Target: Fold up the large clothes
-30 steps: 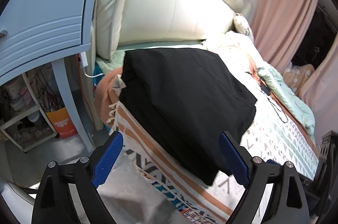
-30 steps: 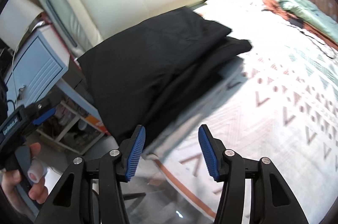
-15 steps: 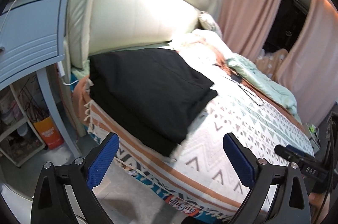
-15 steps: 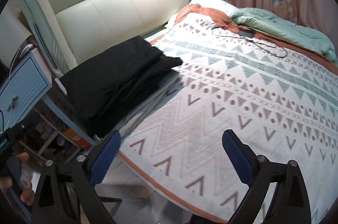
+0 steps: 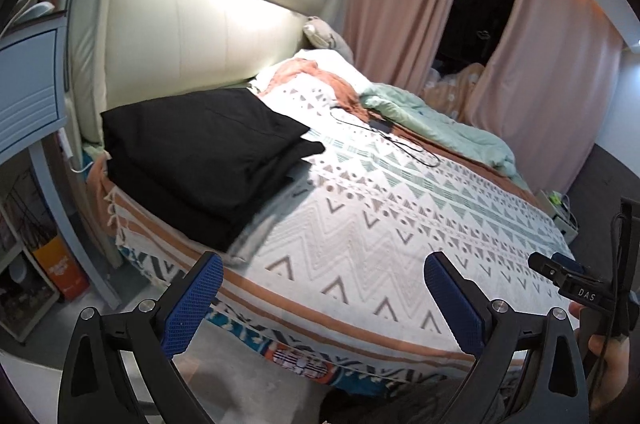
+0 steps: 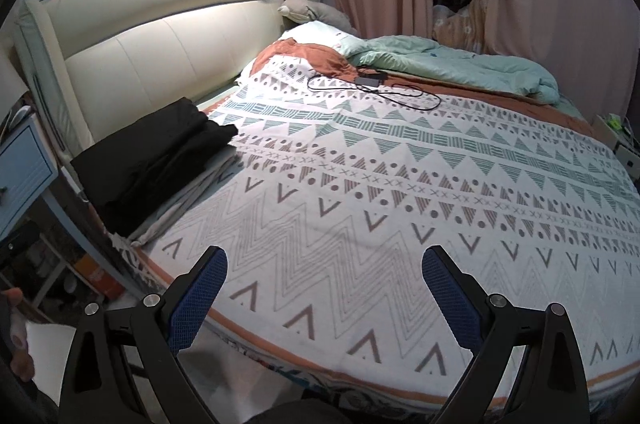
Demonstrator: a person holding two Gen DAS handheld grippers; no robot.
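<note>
In the left wrist view the left gripper [image 5: 320, 298] hangs off the near edge of the bed [image 5: 400, 224], its blue-padded jaws spread wide with nothing between them. The folded black garment [image 5: 204, 160] lies on the bed's left end, close to the cream headboard [image 5: 192, 24] — a flat, layered stack with one corner reaching out over the patterned bedspread [image 5: 360, 236], and a pale grey layer showing just under its near edge. A black cable [image 5: 392, 140] with a small dark box trails across the spread farther back, next to a rumpled mint-green quilt [image 5: 440, 124]. Pink curtains [image 5: 404, 4] hang behind, and a light-blue cabinet [image 5: 28, 84] stands at the left edge of the frame. At the far right the right gripper [image 5: 576, 284] comes partly into sight, a hand [image 5: 608, 352] wrapped round its handle. In the right wrist view the right gripper [image 6: 324, 298] also sits off the near edge of the bed — jaws wide apart and empty above the zigzag pattern of the spread. The black garment lies well away at the left, beside the headboard, resting on folded grey cloth [image 6: 184, 200].
</note>
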